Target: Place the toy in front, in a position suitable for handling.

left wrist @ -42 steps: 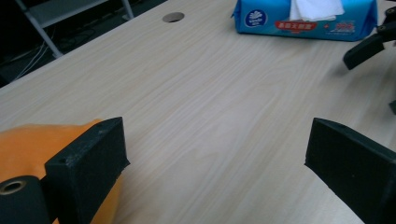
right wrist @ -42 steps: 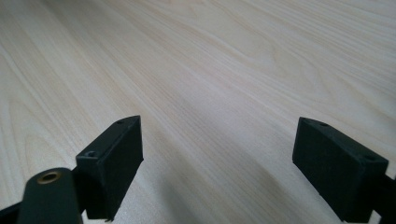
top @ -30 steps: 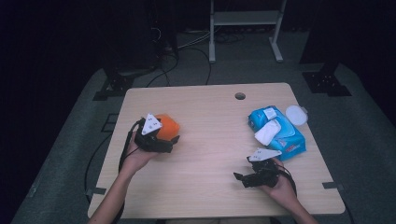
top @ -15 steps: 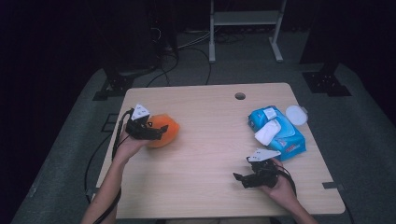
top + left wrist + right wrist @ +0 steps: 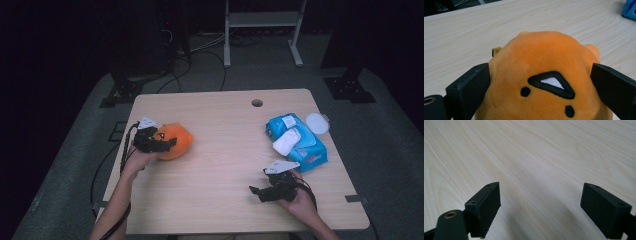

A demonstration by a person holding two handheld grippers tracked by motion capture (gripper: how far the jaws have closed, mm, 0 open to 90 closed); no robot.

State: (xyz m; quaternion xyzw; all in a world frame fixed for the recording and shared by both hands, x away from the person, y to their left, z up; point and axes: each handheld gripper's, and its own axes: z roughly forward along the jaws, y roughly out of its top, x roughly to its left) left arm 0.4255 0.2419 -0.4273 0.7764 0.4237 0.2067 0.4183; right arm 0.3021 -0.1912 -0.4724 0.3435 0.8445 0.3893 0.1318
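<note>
At the left of the high view's frame, the left tool (image 5: pixel 162 143) is clamped on the orange plush toy (image 5: pixel 172 140), which sits on the pale wood-grain surface (image 5: pixel 220 130) near its left edge. Seen along that tool, the two black jaws press into either side of the toy's rounded body, dimpling the short, velvety fabric; an embroidered black triangle with a white centre and two black dots face the camera, and a small tan tag (image 5: pixel 496 51) sticks out at the toy's upper left. Gripping across the widest, softest part probably gives the flat jaws something that yields and holds without slipping.

Lower right in the high view, the right tool (image 5: pixel 265 190) rests low over bare surface with its jaws wide apart and nothing between them, seemingly waiting. Beyond it, toward the right edge, lies a blue pack of wet wipes (image 5: pixel 296 142) with a white sheet pulled from its top, and a round white lid (image 5: pixel 317 123) just beside it.
</note>
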